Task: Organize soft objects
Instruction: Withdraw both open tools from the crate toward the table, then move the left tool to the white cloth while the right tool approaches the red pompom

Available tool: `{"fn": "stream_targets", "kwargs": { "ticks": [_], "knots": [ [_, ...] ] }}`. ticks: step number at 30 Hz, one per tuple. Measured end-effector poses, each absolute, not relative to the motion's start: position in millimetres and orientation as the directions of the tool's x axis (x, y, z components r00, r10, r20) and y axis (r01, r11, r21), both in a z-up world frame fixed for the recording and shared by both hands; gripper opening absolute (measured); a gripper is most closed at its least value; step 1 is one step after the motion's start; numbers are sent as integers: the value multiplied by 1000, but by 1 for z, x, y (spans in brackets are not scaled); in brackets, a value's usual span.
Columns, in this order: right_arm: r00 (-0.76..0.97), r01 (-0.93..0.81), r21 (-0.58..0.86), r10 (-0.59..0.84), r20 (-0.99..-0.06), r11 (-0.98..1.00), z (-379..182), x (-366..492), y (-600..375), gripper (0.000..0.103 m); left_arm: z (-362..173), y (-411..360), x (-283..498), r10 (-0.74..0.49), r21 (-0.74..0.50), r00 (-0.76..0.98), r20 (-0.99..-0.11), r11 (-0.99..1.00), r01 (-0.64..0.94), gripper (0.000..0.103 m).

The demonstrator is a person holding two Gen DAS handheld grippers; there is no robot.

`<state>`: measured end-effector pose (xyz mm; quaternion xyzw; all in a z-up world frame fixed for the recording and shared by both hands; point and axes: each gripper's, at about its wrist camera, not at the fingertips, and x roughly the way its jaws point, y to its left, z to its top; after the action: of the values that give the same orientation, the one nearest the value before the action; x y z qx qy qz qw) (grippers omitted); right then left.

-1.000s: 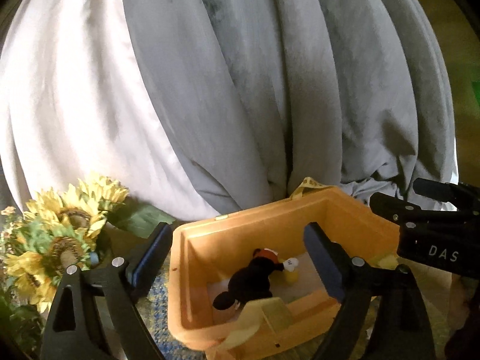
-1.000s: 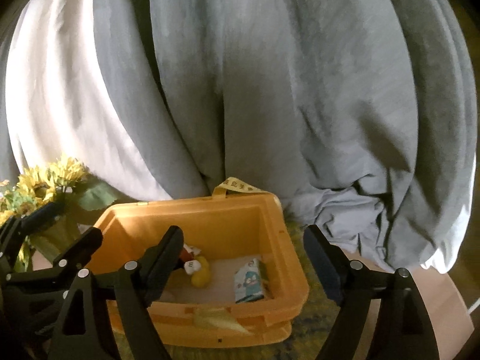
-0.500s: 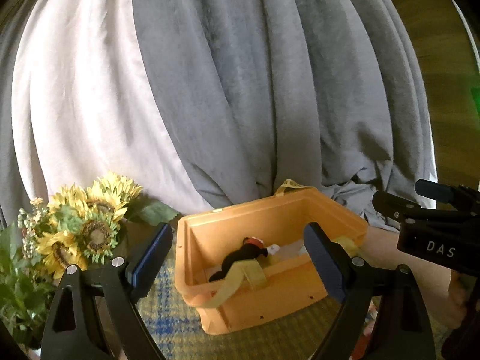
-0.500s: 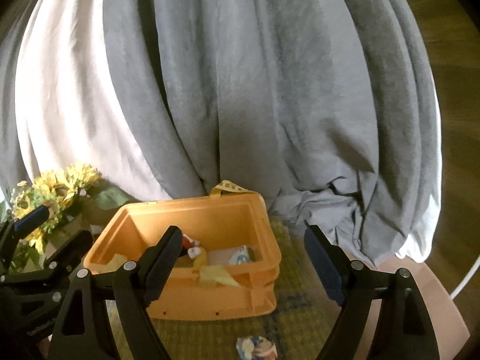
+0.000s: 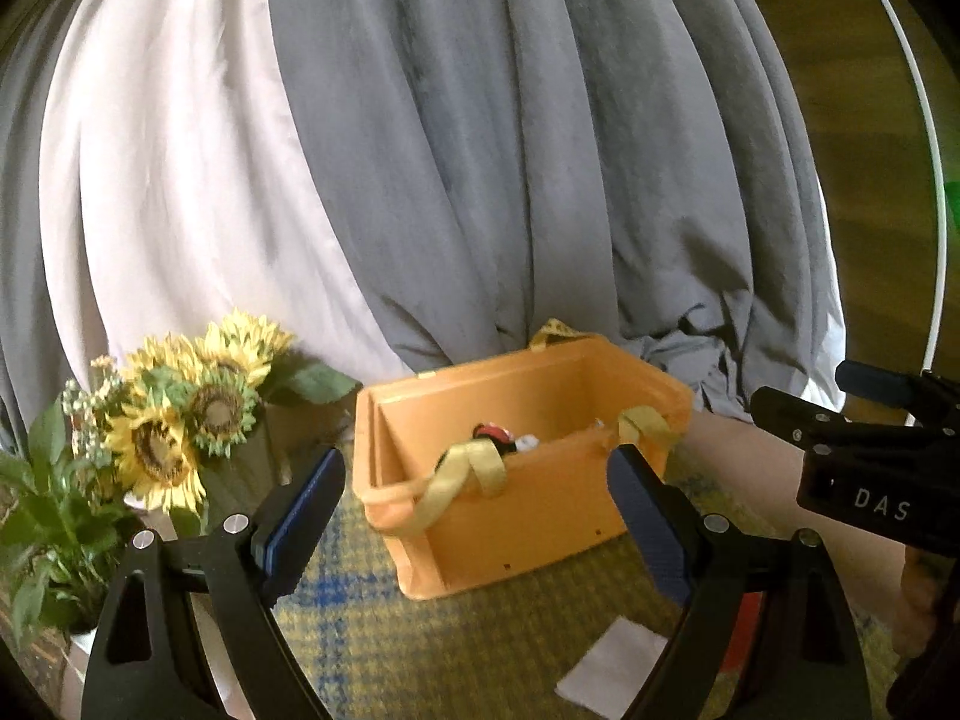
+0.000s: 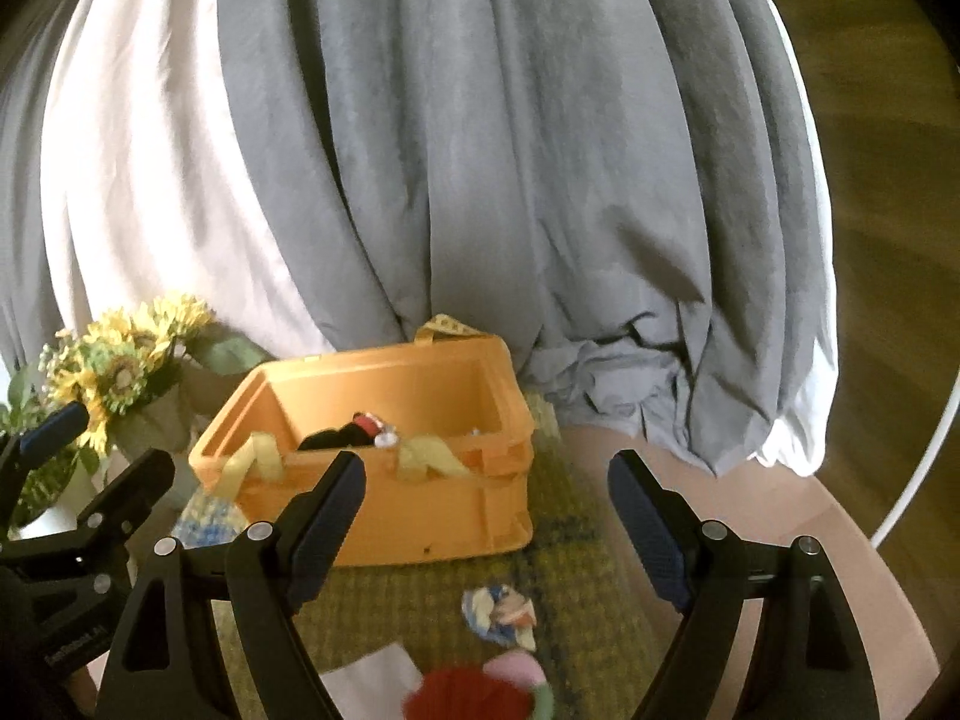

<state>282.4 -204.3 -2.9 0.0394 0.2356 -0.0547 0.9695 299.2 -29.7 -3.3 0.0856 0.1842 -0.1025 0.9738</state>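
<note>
An orange bin [image 5: 528,516] with yellow strap handles sits on a checked mat [image 5: 372,630]; it also shows in the right wrist view [image 6: 420,516]. A black, red and white plush [image 6: 354,432] lies inside it, its top showing in the left wrist view [image 5: 495,435]. On the mat in front lie a small blue and yellow soft toy [image 6: 501,609], a red and pink soft toy [image 6: 480,693] and a white cloth [image 6: 372,684], the cloth also in the left wrist view [image 5: 612,660]. My left gripper [image 5: 474,522] and right gripper [image 6: 486,522] are both open and empty, back from the bin.
Grey and white drapes [image 5: 480,150] hang behind the bin. Sunflowers in a pot [image 5: 180,414] stand to its left. A pale round tabletop [image 6: 810,540] with a white rim extends to the right. A knitted blue and yellow item [image 6: 210,513] lies left of the bin.
Both grippers have pulled back and up from over the bin. The bin now looks smaller and farther, and the toys and cloth on the mat have come into view.
</note>
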Motion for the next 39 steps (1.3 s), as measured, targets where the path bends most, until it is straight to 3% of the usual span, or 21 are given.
{"fn": "stream_targets", "kwargs": {
  "ticks": [39],
  "knots": [
    [698,174,50,-87,-711,983,-110,250,-197,82,-118,-45,286,-259,106,701,-664,896,431,89]
  ]
}}
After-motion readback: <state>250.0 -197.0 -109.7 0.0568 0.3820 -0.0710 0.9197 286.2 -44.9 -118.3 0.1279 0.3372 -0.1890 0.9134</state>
